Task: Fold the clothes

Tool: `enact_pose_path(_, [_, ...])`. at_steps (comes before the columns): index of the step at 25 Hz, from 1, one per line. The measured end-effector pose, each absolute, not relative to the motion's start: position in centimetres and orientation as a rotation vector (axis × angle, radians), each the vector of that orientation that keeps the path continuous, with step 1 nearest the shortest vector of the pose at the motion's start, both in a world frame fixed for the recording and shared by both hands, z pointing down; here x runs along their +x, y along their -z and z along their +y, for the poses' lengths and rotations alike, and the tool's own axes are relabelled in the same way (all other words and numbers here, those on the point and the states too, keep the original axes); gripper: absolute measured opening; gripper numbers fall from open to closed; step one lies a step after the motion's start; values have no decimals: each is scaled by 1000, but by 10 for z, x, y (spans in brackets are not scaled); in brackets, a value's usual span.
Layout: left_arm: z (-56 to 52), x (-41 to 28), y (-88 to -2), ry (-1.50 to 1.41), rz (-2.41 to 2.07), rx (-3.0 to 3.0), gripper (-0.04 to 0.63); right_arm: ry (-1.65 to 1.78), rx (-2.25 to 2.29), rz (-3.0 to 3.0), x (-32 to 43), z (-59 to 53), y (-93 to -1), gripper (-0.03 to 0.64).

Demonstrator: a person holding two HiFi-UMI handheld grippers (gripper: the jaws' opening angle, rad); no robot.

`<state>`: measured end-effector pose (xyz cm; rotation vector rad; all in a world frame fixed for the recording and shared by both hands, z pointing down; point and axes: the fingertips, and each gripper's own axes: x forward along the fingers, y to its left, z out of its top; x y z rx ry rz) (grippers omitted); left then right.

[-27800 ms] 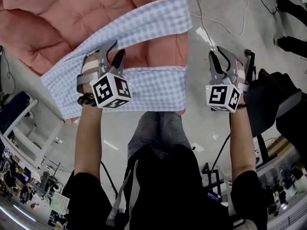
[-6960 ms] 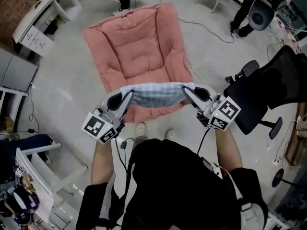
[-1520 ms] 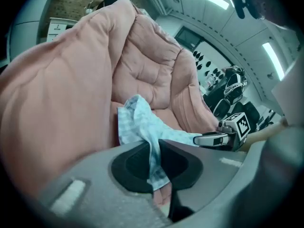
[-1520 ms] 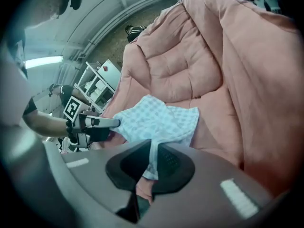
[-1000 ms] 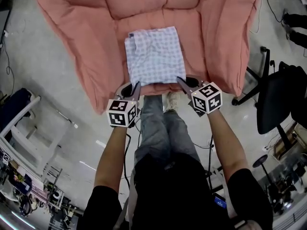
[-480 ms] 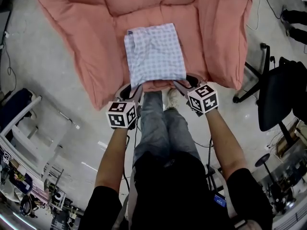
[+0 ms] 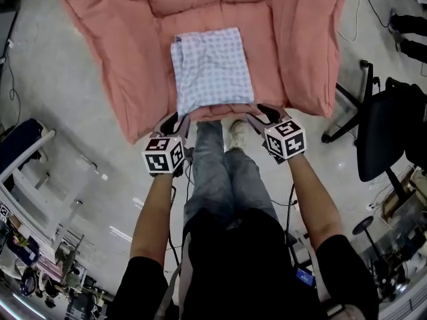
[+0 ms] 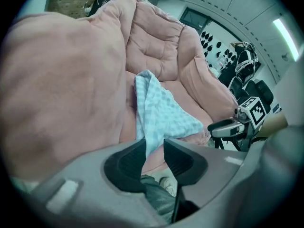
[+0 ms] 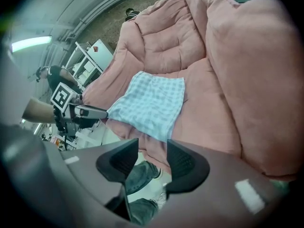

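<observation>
A blue-and-white checked cloth (image 7: 210, 69) lies folded into a small rectangle on the pink cushion (image 7: 127, 65). Both grippers hover just off the cushion's near edge, clear of the cloth. My left gripper (image 7: 175, 122) is open; its jaws have just been opening, then eased in slightly, with nothing between them. My right gripper (image 7: 261, 115) is open too, its jaws just opened and empty. In the left gripper view the cloth (image 8: 161, 113) lies beyond the empty left gripper (image 8: 154, 151). In the right gripper view the cloth (image 9: 152, 103) lies ahead of the right gripper (image 9: 152, 153).
A black office chair (image 7: 390, 139) stands at the right of the cushion. A white frame (image 7: 27, 155) and clutter sit at the left. The person's legs and a shoe (image 7: 235, 133) are below the cushion's near edge. Cables run across the grey floor.
Both grippers have let go of the cloth's near edge, opened, and drawn back towards the person. The cloth stays folded on the cushion.
</observation>
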<state>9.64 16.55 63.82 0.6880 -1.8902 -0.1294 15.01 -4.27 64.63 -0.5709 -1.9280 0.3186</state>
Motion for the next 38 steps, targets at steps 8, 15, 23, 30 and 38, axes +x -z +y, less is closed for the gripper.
enact_pose_path(8, [155, 99, -595, 92, -1970, 728, 127, -306, -596, -2033, 128, -44, -613, 172])
enact_pose_path(15, [131, 57, -564, 159, -2038, 788, 127, -302, -607, -2124, 91, -32, -584, 147])
enact_pose_path(23, [100, 6, -541, 219, -2071, 848, 127, -262, -599, -2182, 57, -35, -558, 115])
enact_pose_path(30, [58, -50, -567, 230, -2062, 921, 127, -270, -494, -2207, 19, -42, -589, 78])
enact_pose_path(38, [63, -75, -616, 235, -1975, 867, 127, -326, -450, -2148, -7, -26, -626, 54])
